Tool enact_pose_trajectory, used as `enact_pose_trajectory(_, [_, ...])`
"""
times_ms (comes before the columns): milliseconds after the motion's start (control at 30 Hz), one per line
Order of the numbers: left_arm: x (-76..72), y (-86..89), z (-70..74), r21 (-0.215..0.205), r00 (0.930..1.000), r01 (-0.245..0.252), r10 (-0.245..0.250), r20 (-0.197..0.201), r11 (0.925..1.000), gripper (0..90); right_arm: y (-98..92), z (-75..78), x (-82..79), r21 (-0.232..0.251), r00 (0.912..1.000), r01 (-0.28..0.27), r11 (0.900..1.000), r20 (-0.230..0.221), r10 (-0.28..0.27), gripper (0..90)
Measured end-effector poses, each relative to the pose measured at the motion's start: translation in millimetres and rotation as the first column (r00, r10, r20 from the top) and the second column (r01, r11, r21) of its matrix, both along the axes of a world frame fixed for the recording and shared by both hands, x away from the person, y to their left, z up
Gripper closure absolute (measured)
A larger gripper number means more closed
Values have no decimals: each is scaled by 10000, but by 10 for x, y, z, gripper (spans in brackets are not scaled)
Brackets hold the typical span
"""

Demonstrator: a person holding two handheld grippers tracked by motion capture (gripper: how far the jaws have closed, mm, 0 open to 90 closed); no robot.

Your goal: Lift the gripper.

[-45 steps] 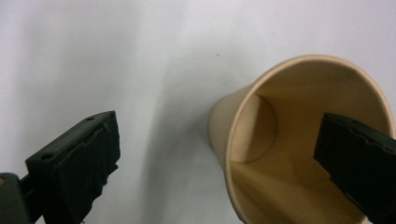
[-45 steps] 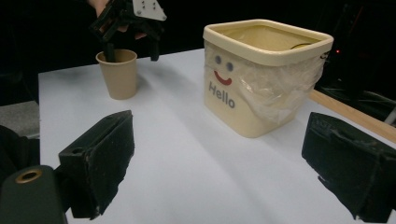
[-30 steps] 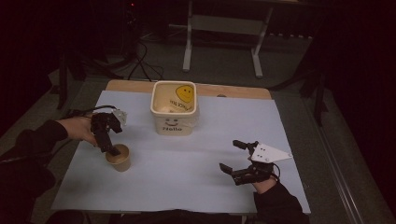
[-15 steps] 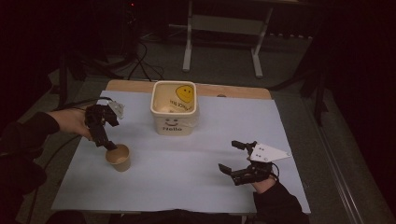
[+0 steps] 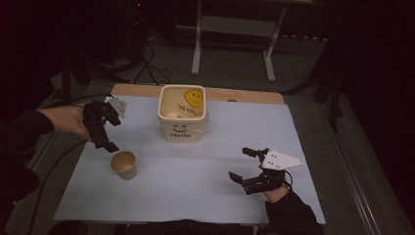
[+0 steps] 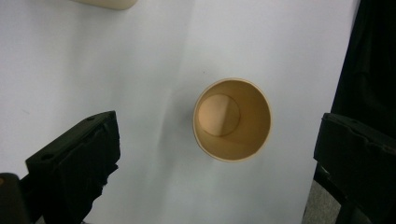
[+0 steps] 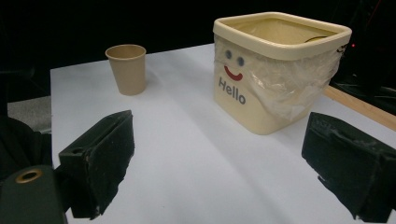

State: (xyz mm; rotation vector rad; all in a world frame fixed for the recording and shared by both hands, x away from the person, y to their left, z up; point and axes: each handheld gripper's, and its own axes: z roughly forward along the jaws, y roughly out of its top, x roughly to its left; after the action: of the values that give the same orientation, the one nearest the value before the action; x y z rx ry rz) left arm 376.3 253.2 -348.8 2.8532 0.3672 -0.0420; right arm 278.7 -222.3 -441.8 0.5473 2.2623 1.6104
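Pretty dark room, with some stand legs and cables on the floor behind, and a table (image 5: 303, 147) covered in a pale sheet with a strip of wood showing along the far edge. At the far middle sits a cream bin (image 5: 183, 113) with a smiley face and "Hello" printed on it, lined with a clear plastic bag. I think there might be something pale at the bottom, but the high view is too dim to be sure.

The paper cup (image 5: 124, 164) stands upright on the sheet near the left side, well apart from the bin, and looking straight down into it it's empty. The left gripper (image 5: 103, 131) hangs just above and beside it, jaws spread wide with nothing between them, not touching the cup. The right gripper (image 5: 247, 165) rests over by the near right corner, also wide open and empty, pointed toward the bin and cup.

So progress-wise, my read is that this is basically the start: the cup isn't gripped yet and nothing's lifted. If the cup is headed for the bin, then the whole grab, carry and drop is left to do.
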Motion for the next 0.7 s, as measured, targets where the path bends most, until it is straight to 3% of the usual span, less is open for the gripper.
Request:
enact_pose_trajectory(367, [-40, -8, 208, 174, 9997, -35, 31, 237, 9998, 13, 9, -3, 4, -24, 10000, -62, 10000, -50, 62, 92])
enact_pose_trajectory(700, [-64, -41, 253, 299, 9996, 21, -29, 281, 9996, 13, 7, -1, -3, -5, 9999, -110, 9999, -65, 110, 92])
